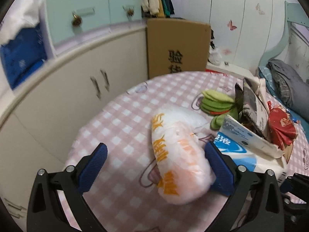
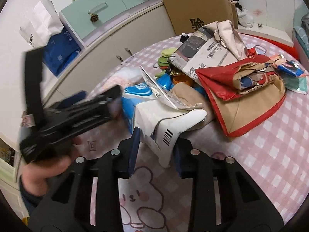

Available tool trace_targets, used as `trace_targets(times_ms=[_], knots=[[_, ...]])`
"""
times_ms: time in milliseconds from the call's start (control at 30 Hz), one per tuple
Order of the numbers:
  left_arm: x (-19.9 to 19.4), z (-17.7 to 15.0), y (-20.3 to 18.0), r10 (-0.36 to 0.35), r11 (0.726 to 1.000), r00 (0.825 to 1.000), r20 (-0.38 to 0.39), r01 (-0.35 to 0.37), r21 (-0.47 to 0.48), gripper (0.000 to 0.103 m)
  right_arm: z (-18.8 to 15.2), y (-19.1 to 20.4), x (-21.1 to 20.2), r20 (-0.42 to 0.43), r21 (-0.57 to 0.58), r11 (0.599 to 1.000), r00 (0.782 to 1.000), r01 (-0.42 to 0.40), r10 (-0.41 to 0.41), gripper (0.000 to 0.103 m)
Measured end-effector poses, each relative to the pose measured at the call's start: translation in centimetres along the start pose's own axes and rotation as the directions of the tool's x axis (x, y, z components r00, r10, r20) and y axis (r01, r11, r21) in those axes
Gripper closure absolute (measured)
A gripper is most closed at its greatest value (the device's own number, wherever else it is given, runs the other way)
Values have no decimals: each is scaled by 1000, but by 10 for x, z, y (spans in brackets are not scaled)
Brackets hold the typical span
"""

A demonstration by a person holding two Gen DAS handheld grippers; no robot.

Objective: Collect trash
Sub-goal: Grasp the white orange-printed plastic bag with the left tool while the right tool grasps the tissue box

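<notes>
1. The trash I am after lies heaped on the round table (image 1: 119, 135) with its pink-and-white checked cloth. Nearest my left gripper (image 1: 156, 160) is a crumpled translucent plastic bag with orange print (image 1: 173, 154), lying flat on the cloth.

2. My left gripper is spread wide. The bag sits between the two blue pads, close against the right-hand one, but I see no pinch on it yet. I judge the jaws are set this wide to straddle the puffy bag before closing.

3. Just beside that bag stands a torn white-and-blue tissue pack (image 2: 154, 114), which serves as a catch-all for scraps. My right gripper (image 2: 156, 145) has its pads either side of the pack's torn white flap with the barcode. The flap looks lightly held or about to be; I cannot tell whether the pads truly press it. Steadying the pack there would keep it from sliding while the left side works.

4. Further out lie folded newspaper (image 2: 202, 58), a red-and-brown paper bag (image 2: 241, 100) stuffed with wrappers, and a stack of green round pads (image 1: 216, 102).

5. Beyond the table stands a brown cardboard box (image 1: 177, 44) against pale cabinets (image 1: 77, 96).
</notes>
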State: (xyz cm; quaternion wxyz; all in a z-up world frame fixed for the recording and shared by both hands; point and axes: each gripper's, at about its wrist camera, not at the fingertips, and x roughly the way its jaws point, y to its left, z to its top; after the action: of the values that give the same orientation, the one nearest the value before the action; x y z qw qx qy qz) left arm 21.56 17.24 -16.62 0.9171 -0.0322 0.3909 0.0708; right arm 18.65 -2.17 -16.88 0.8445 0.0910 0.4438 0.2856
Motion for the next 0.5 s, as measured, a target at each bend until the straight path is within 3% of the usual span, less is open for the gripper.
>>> trace_targets(times_ms=[33, 67, 100, 133, 233, 500], knots=[[3, 0, 1, -43, 999, 999, -15, 42, -5, 32, 1, -1, -1, 5, 3, 1000, 1000, -12, 12, 66], [4, -1, 1, -64, 998, 998, -26, 64, -9, 51, 2, 0, -1, 12, -2, 1000, 1000, -24, 24, 66], [5, -2, -1, -71, 997, 997, -36, 71, -9, 59, 4, 2, 0, 17, -9, 999, 999, -37, 37, 72], [3, -4, -3, -65, 998, 997, -28, 65, 4, 60, 5, 3, 1, 19, -14, 999, 998, -52, 52, 85], [-8, -12, -4, -88, 996, 996, -2, 88, 3, 63, 5, 9, -9, 57, -35, 995, 994, -89, 91, 96], [-57, -41, -6, -76, 997, 995, 69, 77, -11, 64, -19, -2, -55, 120, -54, 991, 984, -124, 129, 97]])
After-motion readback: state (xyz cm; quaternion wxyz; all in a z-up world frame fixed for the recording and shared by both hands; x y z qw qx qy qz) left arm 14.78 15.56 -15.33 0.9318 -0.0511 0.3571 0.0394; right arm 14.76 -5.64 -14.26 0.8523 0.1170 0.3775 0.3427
